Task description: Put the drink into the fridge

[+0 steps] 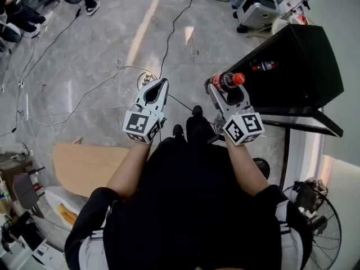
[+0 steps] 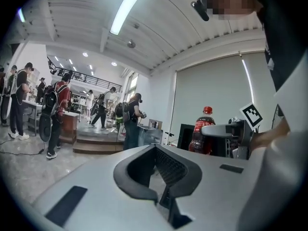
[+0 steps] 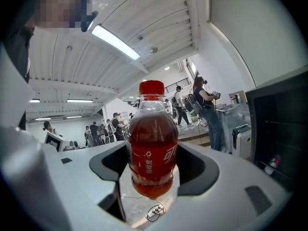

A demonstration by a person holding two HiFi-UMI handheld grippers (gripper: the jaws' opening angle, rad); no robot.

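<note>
My right gripper (image 1: pixel 224 83) is shut on the drink (image 1: pixel 229 81), a clear bottle of red-brown liquid with a red cap and red label, held upright. In the right gripper view the drink (image 3: pixel 152 148) fills the middle between the dark pads (image 3: pixel 202 170) of the gripper (image 3: pixel 151 179). The black fridge (image 1: pixel 301 66) stands just right of it, with another bottle (image 1: pixel 263 66) lying inside; its dark side (image 3: pixel 281 129) fills the right. My left gripper (image 1: pixel 163 82) is shut on nothing, level with the right one. From the left gripper (image 2: pixel 161 179) I see the drink (image 2: pixel 201 131) to the right.
Cables and a power strip (image 1: pixel 147 79) lie on the grey floor ahead. A wooden board (image 1: pixel 84 165) lies low left, a floor fan (image 1: pixel 314 207) low right, a white machine (image 1: pixel 256 10) beyond the fridge. Several people (image 2: pixel 57 112) stand far off.
</note>
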